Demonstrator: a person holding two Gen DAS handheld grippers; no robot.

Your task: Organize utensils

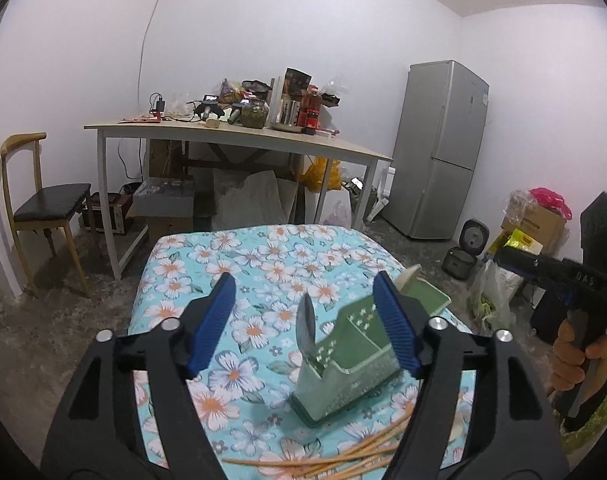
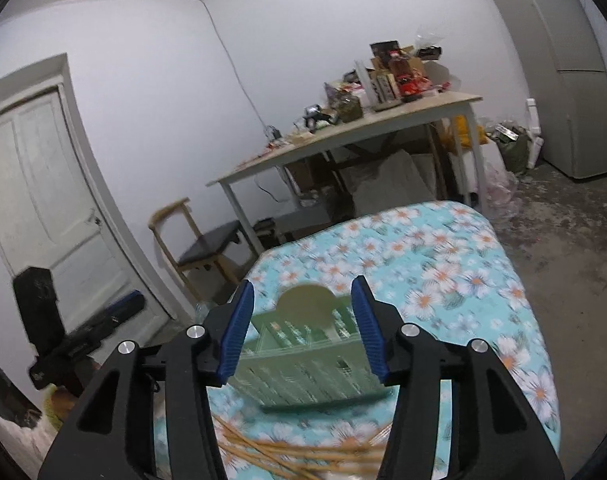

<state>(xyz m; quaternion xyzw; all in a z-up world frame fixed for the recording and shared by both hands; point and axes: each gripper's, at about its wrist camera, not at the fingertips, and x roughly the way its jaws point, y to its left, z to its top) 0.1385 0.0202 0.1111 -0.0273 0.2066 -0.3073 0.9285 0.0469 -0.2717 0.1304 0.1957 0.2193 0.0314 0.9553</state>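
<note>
Chopsticks [image 1: 335,456] lie fanned across the floral tablecloth [image 1: 263,256] at 6 o'clock in our left wrist view, nearest the lens and partly behind the tong arms. We hold our left gripper [image 1: 307,324] with its 2 blue pads spread wide and nothing between them. Just beyond, toward 5 o'clock, stands the green utensil holder [image 1: 343,368], with a dark knife blade [image 1: 306,326] rising point-up from its near compartment. At 3 o'clock our right hand [image 1: 579,364] grips the black handle of the other tool.

From the right wrist view, our right gripper [image 2: 303,330] also stands wide apart, empty, framing the blurred holder [image 2: 303,368] just ahead, with more chopsticks [image 2: 287,456] at 6 o'clock. A cluttered desk [image 2: 383,124] sits at 1 o'clock, a wooden chair [image 2: 199,248] at 9 o'clock, a grey fridge [image 1: 443,148] in the corner.
</note>
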